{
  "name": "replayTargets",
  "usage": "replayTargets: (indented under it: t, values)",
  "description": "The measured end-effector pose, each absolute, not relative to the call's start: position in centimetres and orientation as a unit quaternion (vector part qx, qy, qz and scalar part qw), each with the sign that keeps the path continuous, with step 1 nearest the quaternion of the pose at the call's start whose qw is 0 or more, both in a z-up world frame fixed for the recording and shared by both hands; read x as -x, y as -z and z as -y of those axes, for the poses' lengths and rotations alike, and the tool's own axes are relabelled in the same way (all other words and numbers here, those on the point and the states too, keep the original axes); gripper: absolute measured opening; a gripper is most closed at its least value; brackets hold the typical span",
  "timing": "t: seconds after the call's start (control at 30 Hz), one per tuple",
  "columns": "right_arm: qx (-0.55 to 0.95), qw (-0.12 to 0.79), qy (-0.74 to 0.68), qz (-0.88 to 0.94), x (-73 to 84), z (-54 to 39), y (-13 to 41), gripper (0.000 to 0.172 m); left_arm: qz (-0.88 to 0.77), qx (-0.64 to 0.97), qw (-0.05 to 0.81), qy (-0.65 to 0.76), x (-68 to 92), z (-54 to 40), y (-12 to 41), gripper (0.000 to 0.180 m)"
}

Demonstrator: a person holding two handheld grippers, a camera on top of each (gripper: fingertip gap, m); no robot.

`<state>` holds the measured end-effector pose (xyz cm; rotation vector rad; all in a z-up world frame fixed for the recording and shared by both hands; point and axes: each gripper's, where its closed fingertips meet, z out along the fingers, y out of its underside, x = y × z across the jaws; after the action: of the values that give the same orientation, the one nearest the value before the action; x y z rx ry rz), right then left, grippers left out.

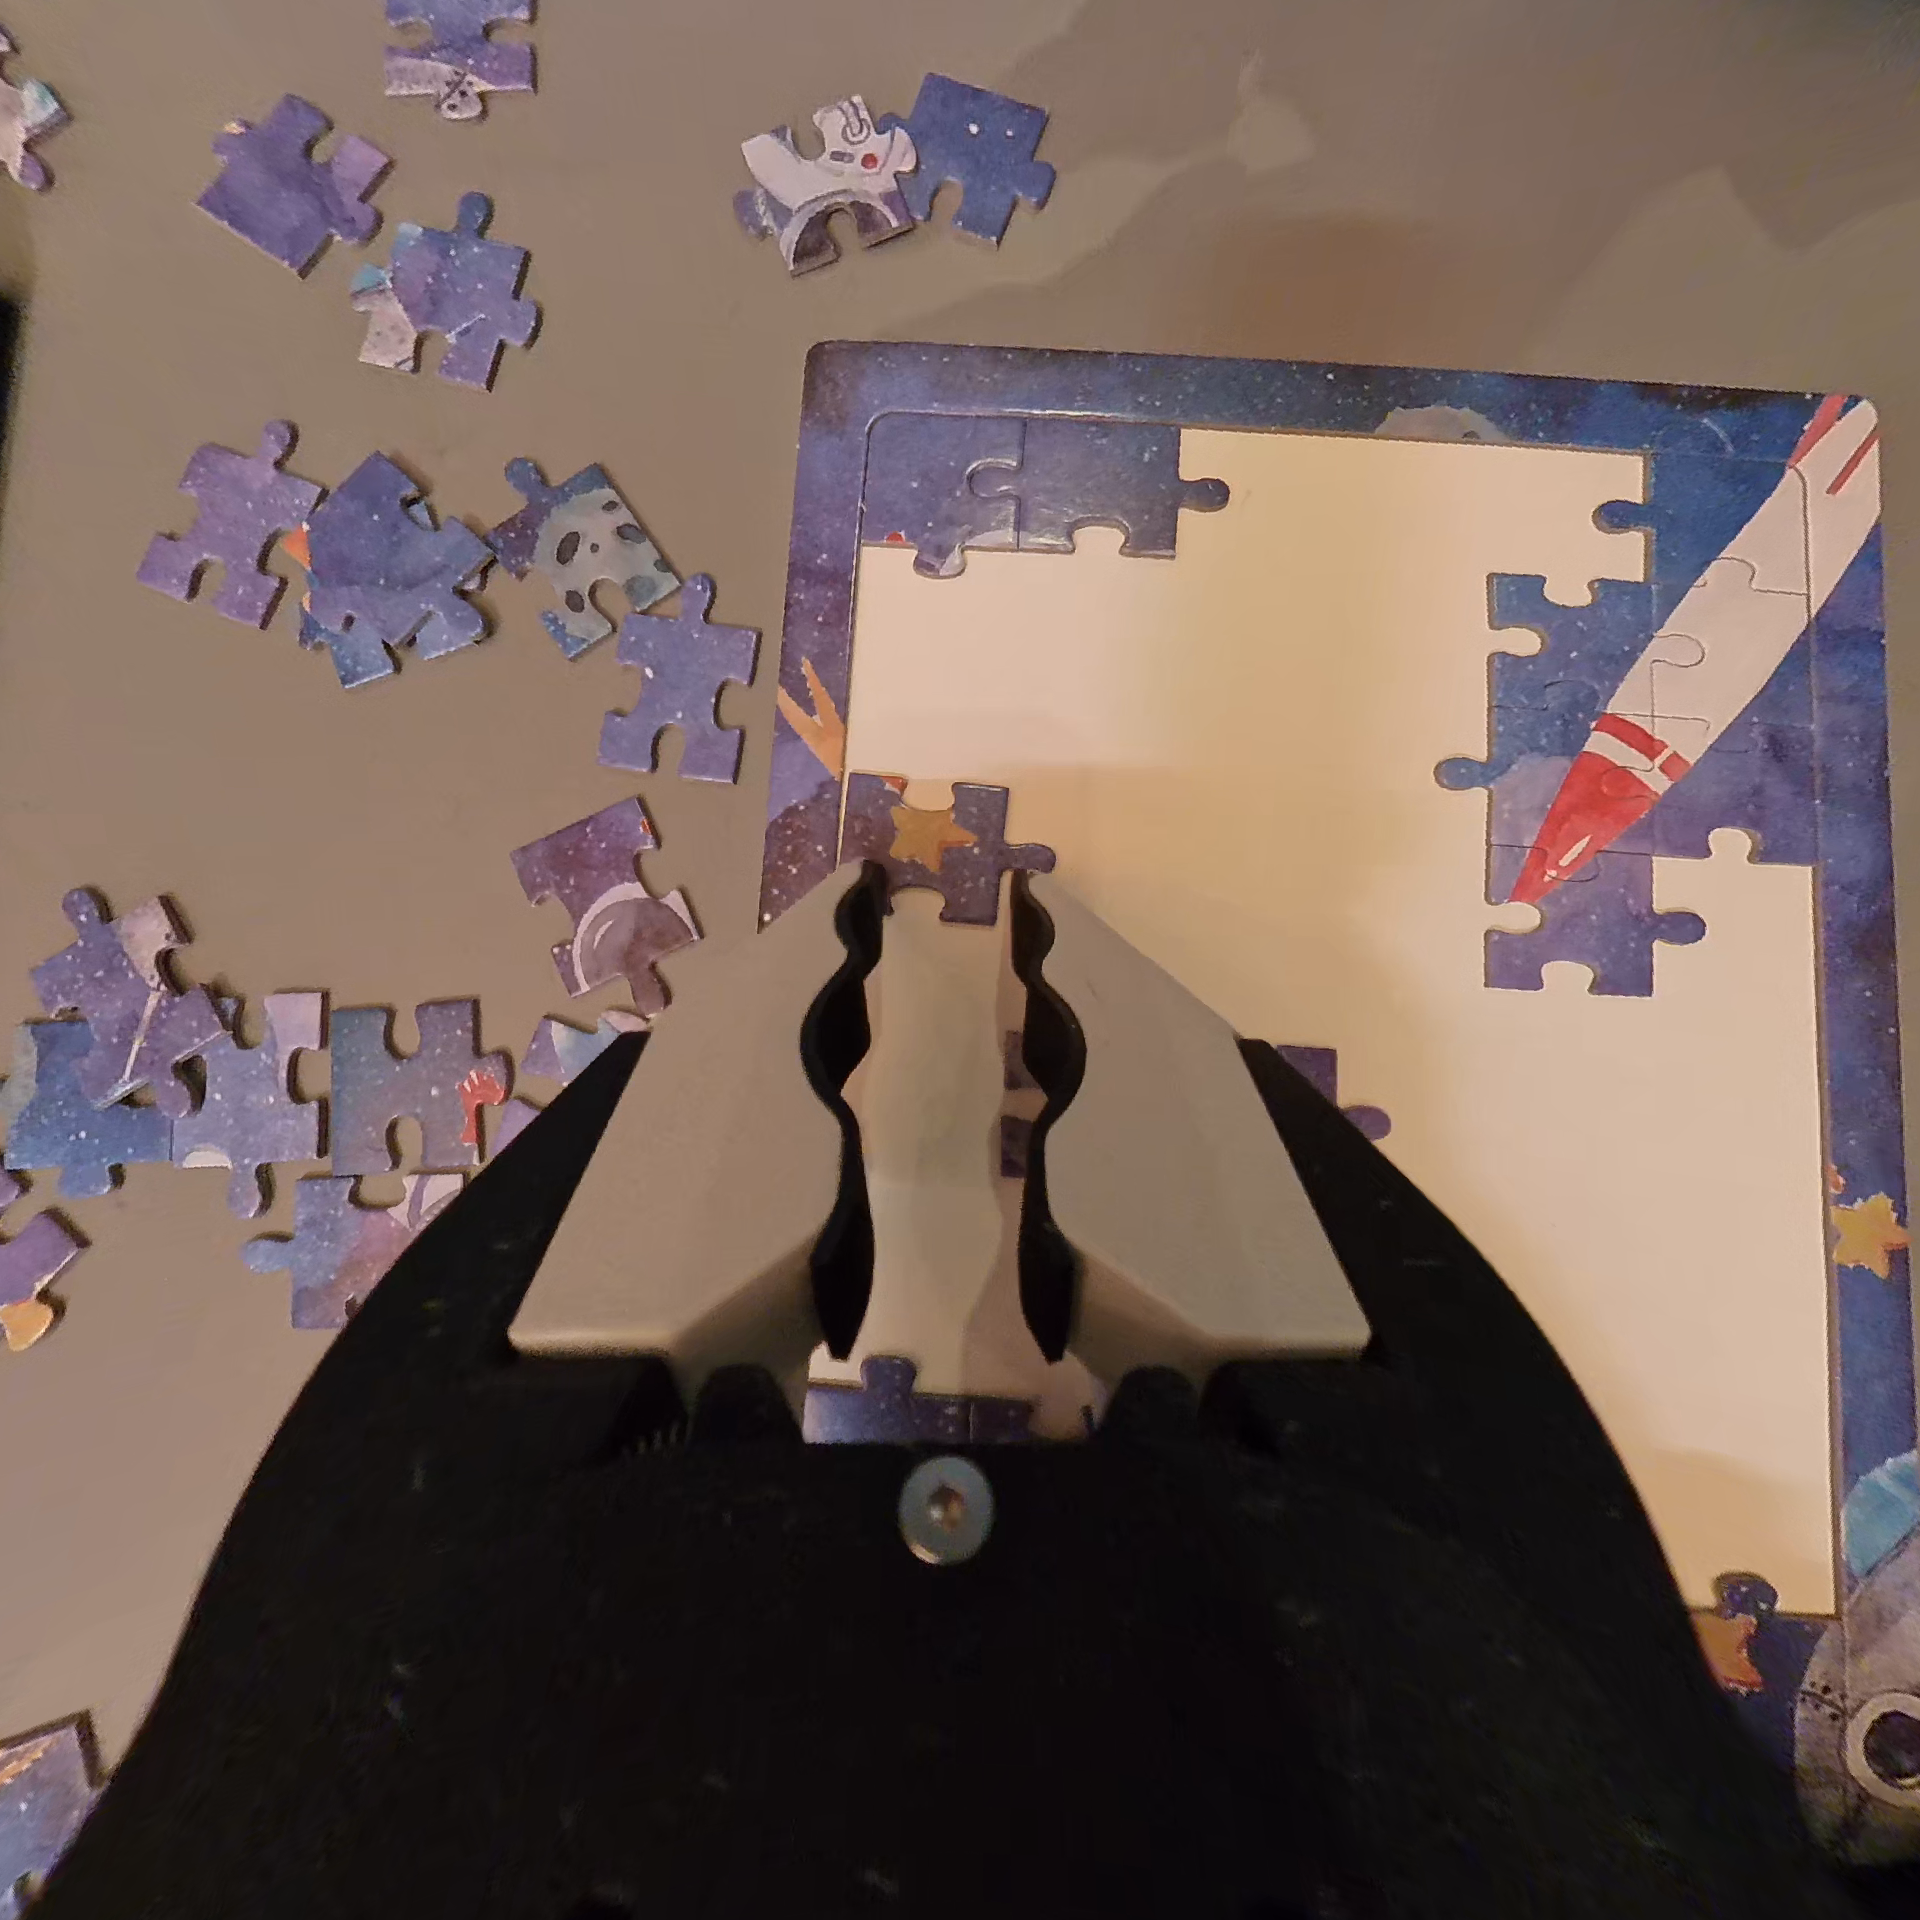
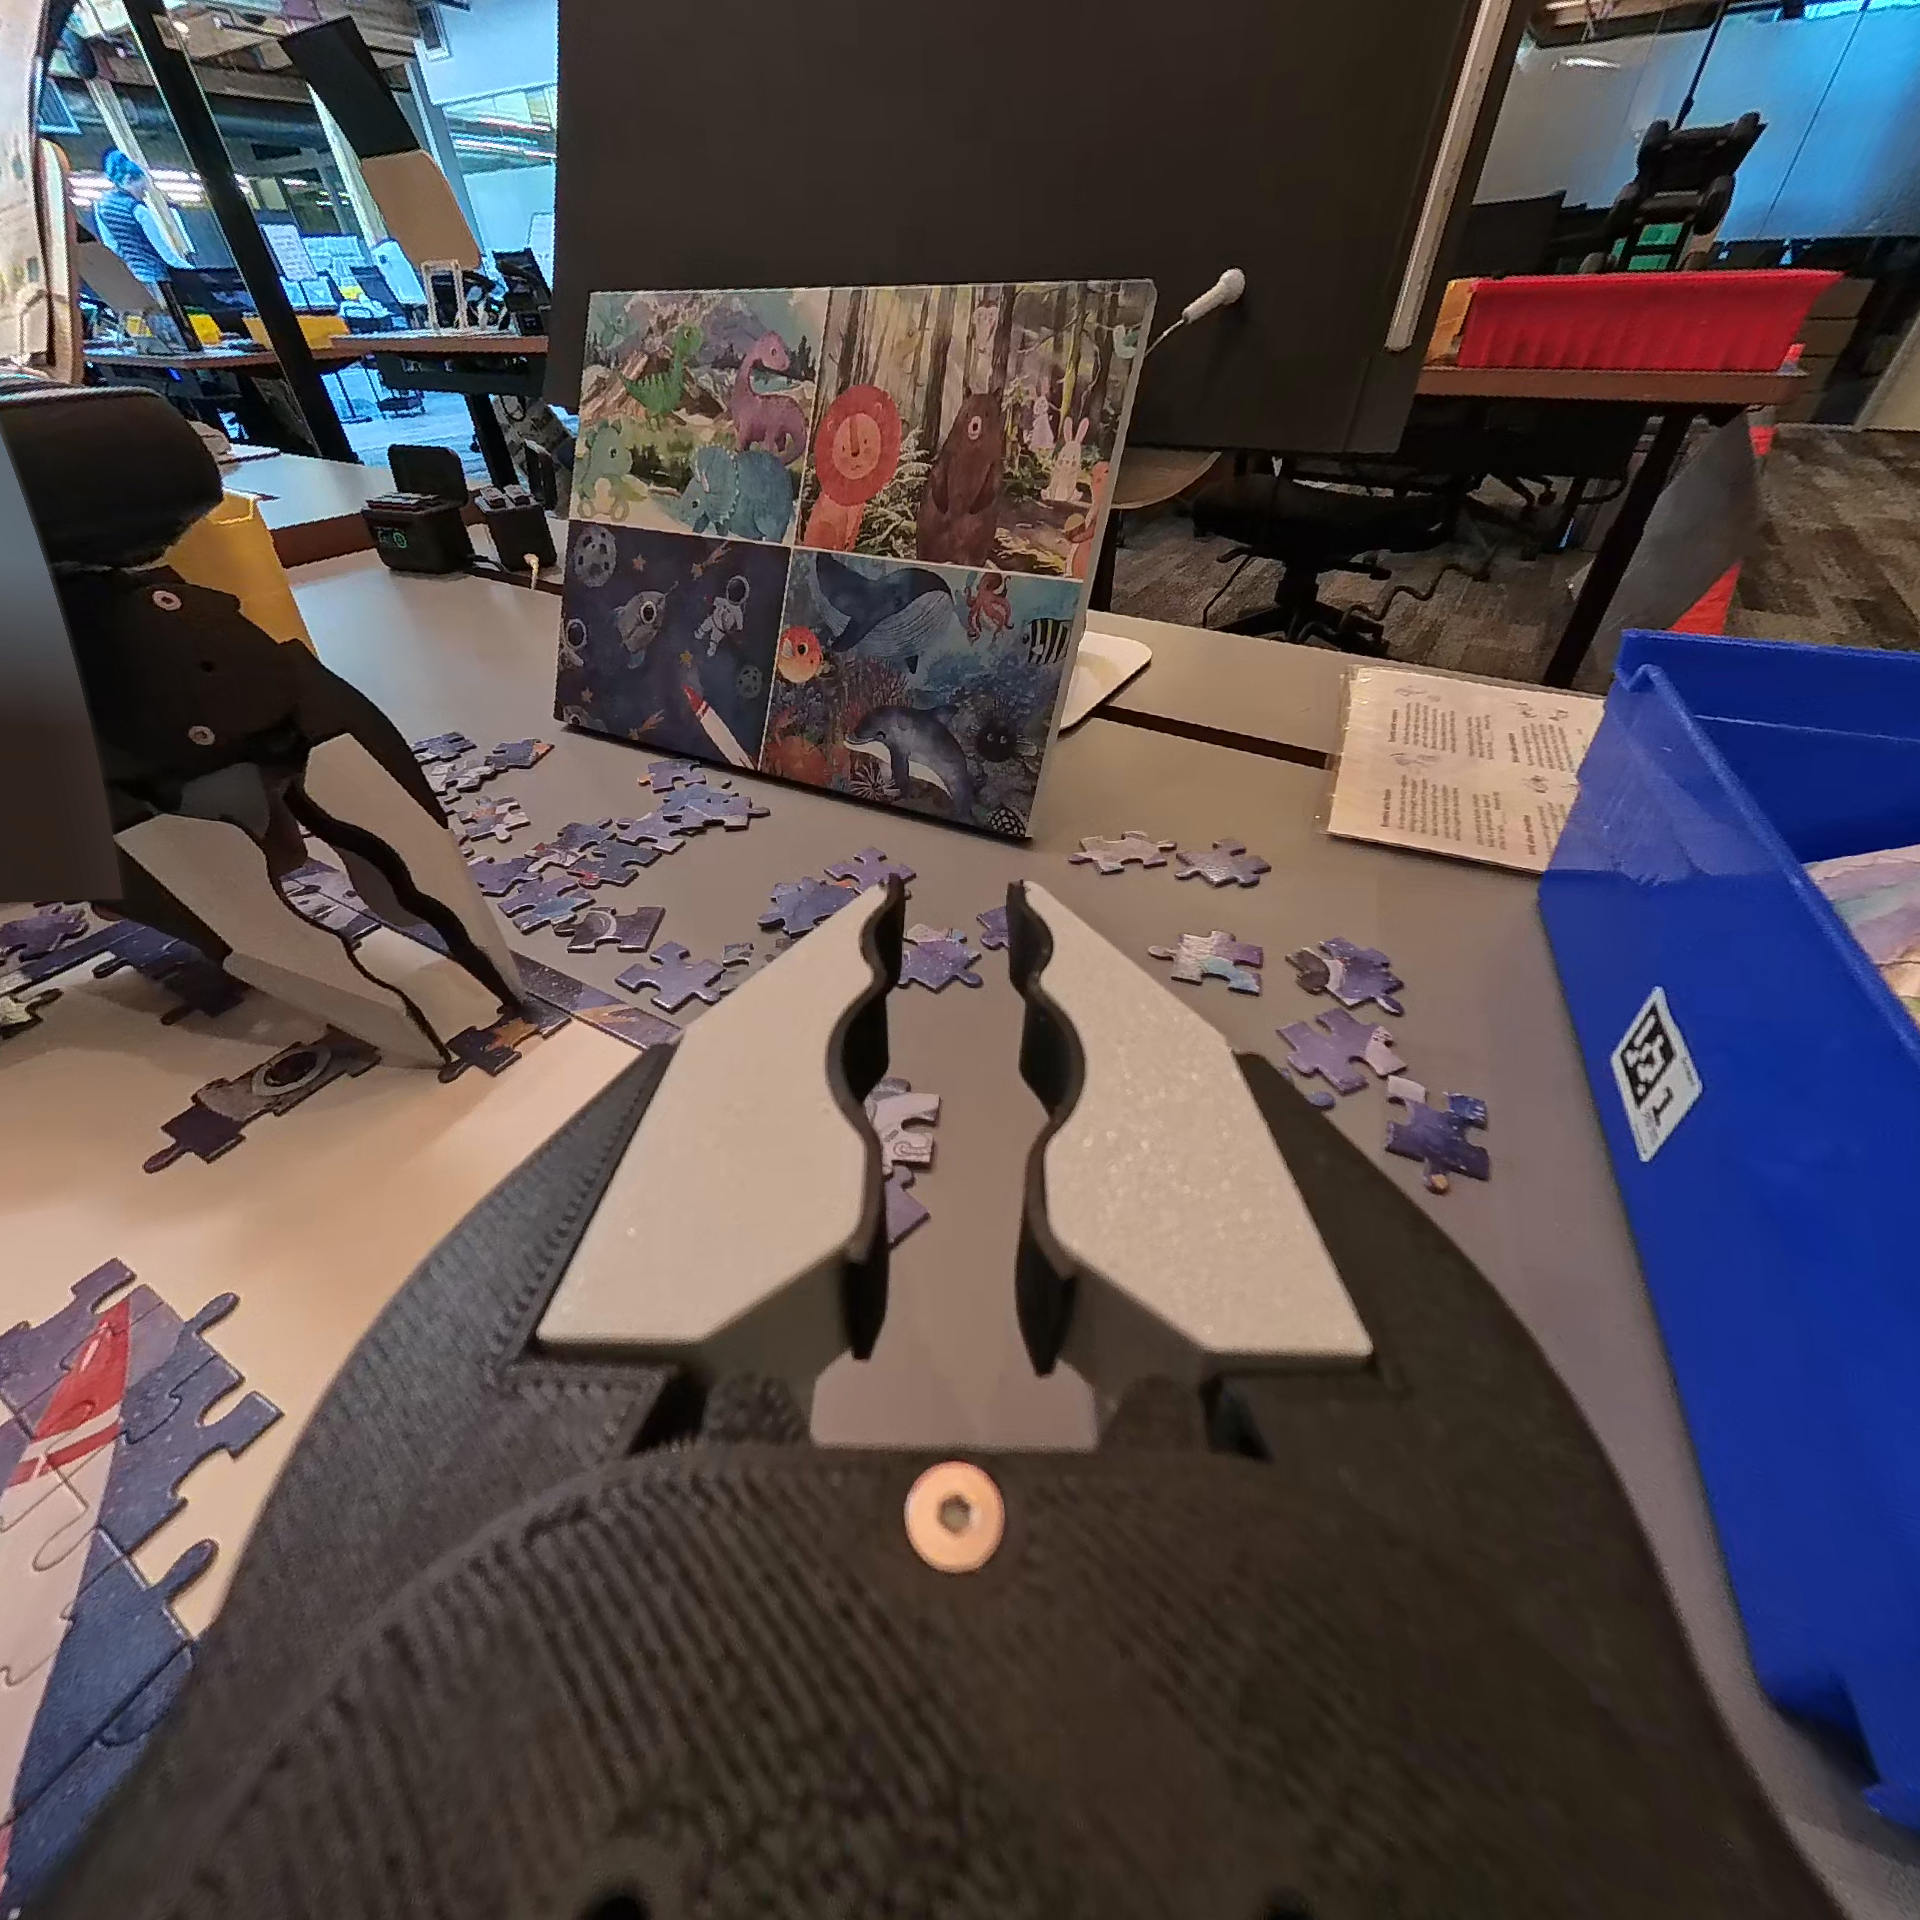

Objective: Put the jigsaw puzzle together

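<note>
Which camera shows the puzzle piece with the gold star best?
The left wrist view: the star piece lies flat, seen from above at the left gripper tips. The right wrist view shows it small, slanted and dark.

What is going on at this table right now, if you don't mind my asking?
A space-themed jigsaw is part-built in its puzzle tray. The left gripper has its jaws on either side of a star-printed puzzle piece lying against the tray's left edge. The right gripper hovers with nothing in it over loose puzzle pieces on the grey table, near a blue bin and the propped-up puzzle box.
</note>
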<state>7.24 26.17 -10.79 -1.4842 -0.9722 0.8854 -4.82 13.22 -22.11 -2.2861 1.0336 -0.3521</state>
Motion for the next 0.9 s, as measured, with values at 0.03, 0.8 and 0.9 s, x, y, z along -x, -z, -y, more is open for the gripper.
replayTargets:
  t: [0.03, 0.8, 0.9]
  values:
    - [0.626, 0.547, -0.373, 0.411, -7.2, -26.2, 10.8, 0.018, -0.391, 0.86, 0.3, 0.132, 4.8, -13.2, 22.1, 0.022]
    - [0.626, 0.547, -0.373, 0.411, -7.2, -26.1, 10.8, 0.018, -0.372, 0.866, 0.314, 0.114, 5.9, -13.8, 21.7, 0.029]
    - [0.626, 0.547, -0.373, 0.412, -7.2, -26.1, 10.8, 0.018, -0.373, 0.868, 0.299, 0.134, 5.6, -13.2, 21.8, 0.028]
